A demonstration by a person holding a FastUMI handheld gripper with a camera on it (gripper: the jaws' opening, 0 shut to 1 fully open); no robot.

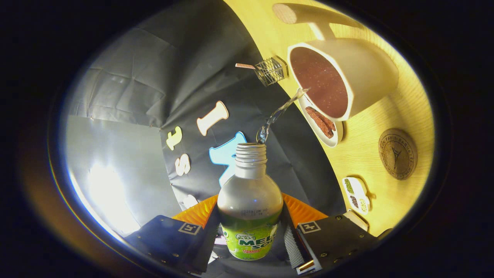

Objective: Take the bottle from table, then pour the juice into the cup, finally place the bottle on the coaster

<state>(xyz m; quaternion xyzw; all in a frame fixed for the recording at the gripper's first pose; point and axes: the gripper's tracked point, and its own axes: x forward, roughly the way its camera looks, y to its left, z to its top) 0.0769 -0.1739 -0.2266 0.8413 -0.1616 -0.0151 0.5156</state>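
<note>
In the gripper view, the gripper (250,231) sits at the bottom centre of the frame, its jaws pinching the bottle (250,204) from both sides, one finger pressed on each flank of the label. The bottle is uncapped, its threaded neck pointing up toward the middle of the picture. A thin clear stream of juice (279,112) arcs from the bottle's mouth toward the upper right and meets the rim of the cup (370,73). The cup (pale outside, with a dark speckled inside) lies in the upper right on the counter (370,146), which runs as a light wooden band down the right side. Just beside the cup's rim, toward the centre, is a small white plate (328,137) with a brown snack on it. A round brown coaster (397,153) rests at right, bare and well apart from the bottle. Near the lower right lies a small white dish (357,195) with three little compartments. A small wire basket (271,70) stands at upper centre, left of the cup.
</note>
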